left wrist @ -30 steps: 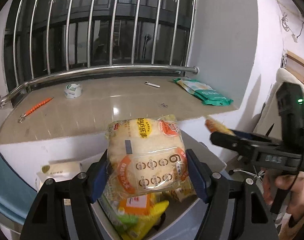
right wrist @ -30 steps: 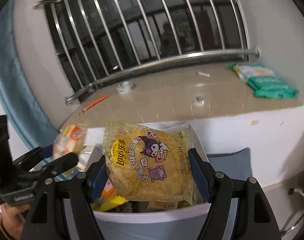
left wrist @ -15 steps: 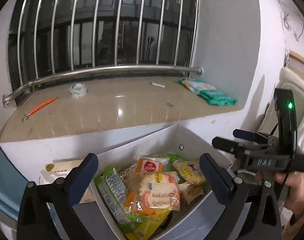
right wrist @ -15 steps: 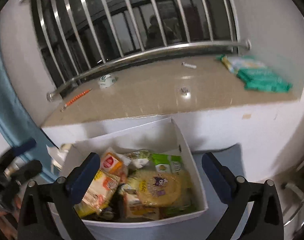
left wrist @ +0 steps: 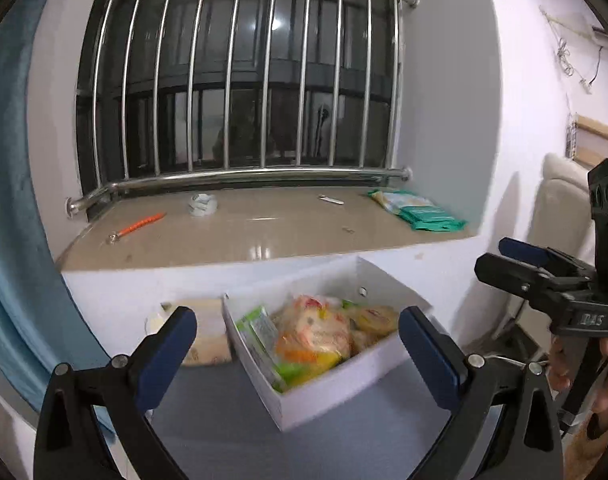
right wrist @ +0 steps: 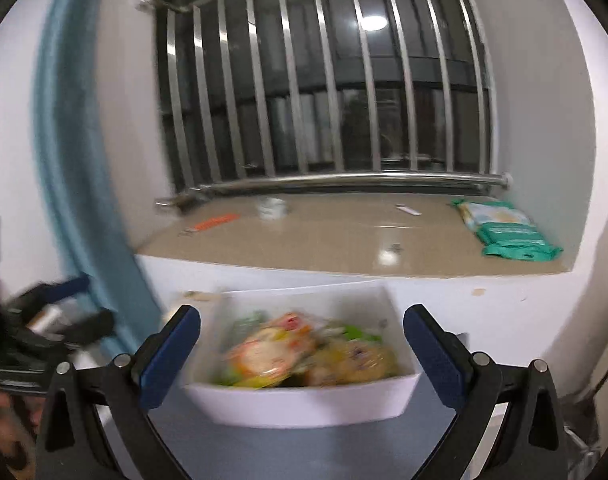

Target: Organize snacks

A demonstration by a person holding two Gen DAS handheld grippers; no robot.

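A white box (left wrist: 343,384) stands on a grey-blue surface below the window sill, with several snack packets (left wrist: 315,332) piled inside. My left gripper (left wrist: 300,356) hangs open and empty, back from the box's near corner. In the left wrist view my right gripper (left wrist: 499,258) shows at the right, a hand (left wrist: 575,364) on its handle. From the right wrist view the box (right wrist: 304,404) and its snack packets (right wrist: 272,356) are blurred. My right gripper (right wrist: 304,360) is open with nothing between its fingers. At the left edge my left gripper (right wrist: 90,302) is a dark blur.
The tan window sill (left wrist: 244,236) carries green packets (left wrist: 423,214), an orange tool (left wrist: 140,224) and a white roll (left wrist: 202,204). Steel window bars rise behind it. A blue curtain (left wrist: 8,200) hangs left. A pale bag (left wrist: 208,332) lies left of the box.
Both grippers let go of their snack packets, which now lie in the box. Both jaws have spread wide, and both grippers have drawn back from the box.
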